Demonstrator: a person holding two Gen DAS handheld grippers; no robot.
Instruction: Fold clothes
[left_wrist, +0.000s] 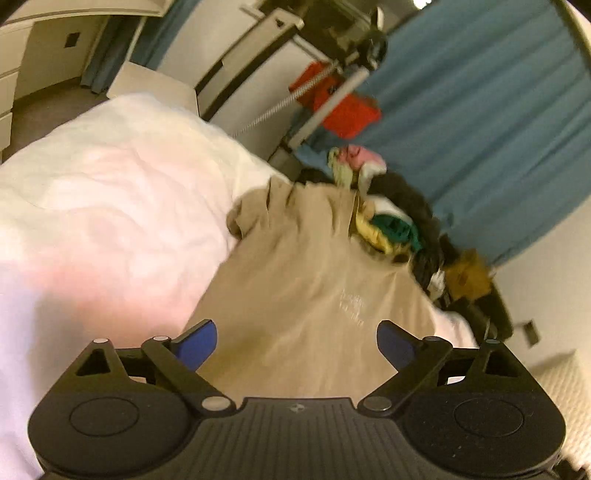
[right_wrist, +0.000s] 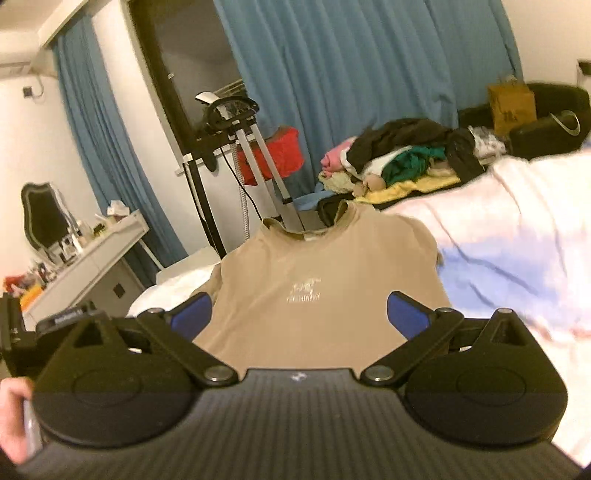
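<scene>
A beige T-shirt (left_wrist: 306, 291) with a small white chest print lies spread front-up on the white bed cover (left_wrist: 110, 206). Its collar points away from me. My left gripper (left_wrist: 297, 341) is open and empty, held above the shirt's lower part. In the right wrist view the same shirt (right_wrist: 314, 280) lies flat with its collar at the far end, on the bed cover (right_wrist: 517, 229). My right gripper (right_wrist: 299, 314) is open and empty, above the shirt's lower half. The left wrist view is blurred.
A pile of mixed clothes (right_wrist: 402, 158) lies at the far end of the bed; it also shows in the left wrist view (left_wrist: 388, 221). A garment steamer stand (right_wrist: 243, 155) with a red item stands before blue curtains (right_wrist: 351, 62). A cluttered white dresser (right_wrist: 92, 254) is at the left.
</scene>
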